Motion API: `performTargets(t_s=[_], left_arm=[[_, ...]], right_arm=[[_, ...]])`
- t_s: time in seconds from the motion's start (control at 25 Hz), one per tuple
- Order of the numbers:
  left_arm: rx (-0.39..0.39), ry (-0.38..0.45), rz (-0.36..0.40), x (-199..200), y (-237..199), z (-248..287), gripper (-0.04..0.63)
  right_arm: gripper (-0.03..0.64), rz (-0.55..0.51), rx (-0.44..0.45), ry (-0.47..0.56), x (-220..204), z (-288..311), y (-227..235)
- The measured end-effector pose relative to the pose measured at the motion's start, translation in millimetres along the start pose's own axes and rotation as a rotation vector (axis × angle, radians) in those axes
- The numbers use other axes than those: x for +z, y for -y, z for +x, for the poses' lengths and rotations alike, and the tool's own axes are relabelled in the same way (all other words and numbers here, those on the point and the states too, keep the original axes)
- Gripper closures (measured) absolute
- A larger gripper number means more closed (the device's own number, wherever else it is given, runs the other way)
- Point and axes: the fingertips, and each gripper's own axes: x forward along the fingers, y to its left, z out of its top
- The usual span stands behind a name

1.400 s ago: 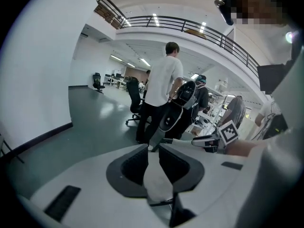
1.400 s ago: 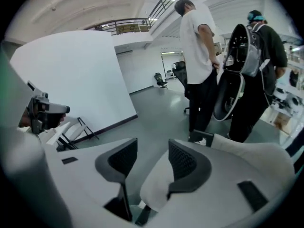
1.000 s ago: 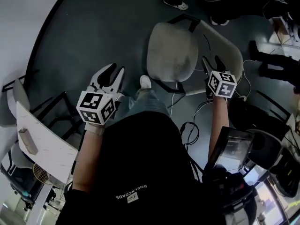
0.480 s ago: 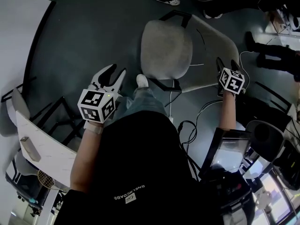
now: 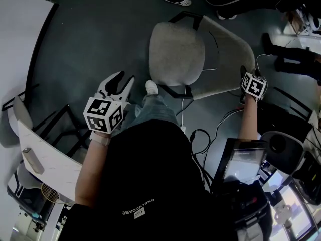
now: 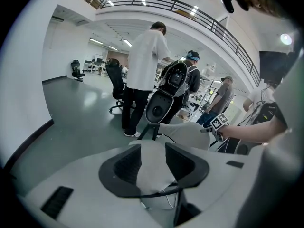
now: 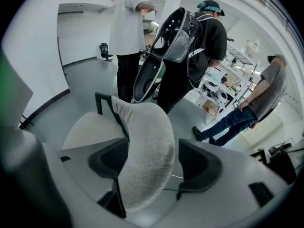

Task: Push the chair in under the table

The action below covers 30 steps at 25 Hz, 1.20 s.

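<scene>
The grey chair stands on the dark floor ahead of me, its seat (image 5: 175,54) toward me and its curved backrest (image 5: 228,59) to the right. My right gripper (image 5: 250,73) is at the backrest's right end; in the right gripper view the backrest (image 7: 145,151) runs between the wide-open jaws of that gripper (image 7: 154,163), with a gap showing on the right side. My left gripper (image 5: 125,77) hangs open left of the seat, above my shoe, touching nothing. Through the open jaws of the left gripper (image 6: 153,163) the seat (image 6: 152,175) shows some way off. A white table (image 5: 20,29) lies far left.
People stand just beyond the chair (image 7: 128,32), their shoes (image 5: 183,1) near it. Cables (image 5: 200,134) trail on the floor by my feet. A black office chair (image 5: 283,149) and a screen (image 5: 241,164) crowd the right. A white tabletop (image 5: 45,154) and black frames sit at lower left.
My right gripper has swung rightward from behind the seat to the backrest's right end, and its jaws have widened. The left gripper has barely shifted and stands a little wider.
</scene>
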Motion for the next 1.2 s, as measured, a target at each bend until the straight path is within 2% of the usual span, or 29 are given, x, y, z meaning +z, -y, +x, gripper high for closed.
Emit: performTargets(t_s=[0.36, 0.56, 0.8, 1.04, 1.2], left_arm=[[-0.005, -0.027, -0.047, -13, -3, 0, 0.453], [0.024, -0.02, -0.074, -16, -11, -6, 0.453], [0.049, -0.012, -0.095, -22, -18, -12, 0.453], [0.066, -0.002, -0.114, -24, -25, -18, 0.454], [0.076, 0.003, -0.128, -27, -29, -22, 0.454]], right_arm=[[0.301, 0.015, 0.01, -0.06, -7, 34, 1], [0.301, 0.035, 0.012, -0.059, -7, 42, 4], [0.302, 0.047, 0.021, -0.133, -12, 61, 8], [0.304, 0.041, -0.038, -0.159, -17, 69, 8], [0.305, 0.093, 0.011, -0.163, -16, 74, 8]])
